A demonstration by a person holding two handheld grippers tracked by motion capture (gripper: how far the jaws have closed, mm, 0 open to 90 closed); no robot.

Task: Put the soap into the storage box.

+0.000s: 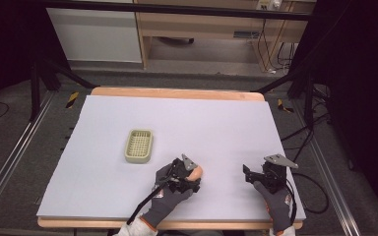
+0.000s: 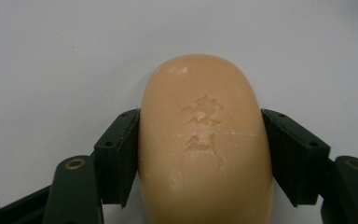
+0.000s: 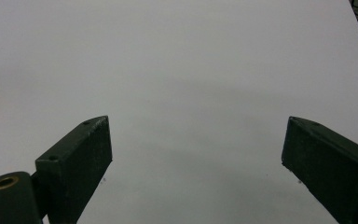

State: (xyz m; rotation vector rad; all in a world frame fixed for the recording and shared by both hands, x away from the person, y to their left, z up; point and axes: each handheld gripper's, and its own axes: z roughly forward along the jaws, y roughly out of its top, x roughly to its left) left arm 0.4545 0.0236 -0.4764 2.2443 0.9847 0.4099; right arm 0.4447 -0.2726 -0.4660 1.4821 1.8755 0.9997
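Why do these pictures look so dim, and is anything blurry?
High view: room dark, the table evenly lit, no glare. Left gripper view: the soap bar is sharp, its stamped marks clear. Right gripper view: right gripper jaws soft at the edges, a blurred smudge at far left.

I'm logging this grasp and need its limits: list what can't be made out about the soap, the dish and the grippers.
- Soap bar: its near end is cut off by the bottom edge of the left gripper view; in the high view the left gripper covers most of it.
- Stamped characters on the soap: too shallow and soft to read.
- Soap dish: too small in the high view to tell its inside.
- Right gripper: jaws apart, their bases cut off at the bottom edge.
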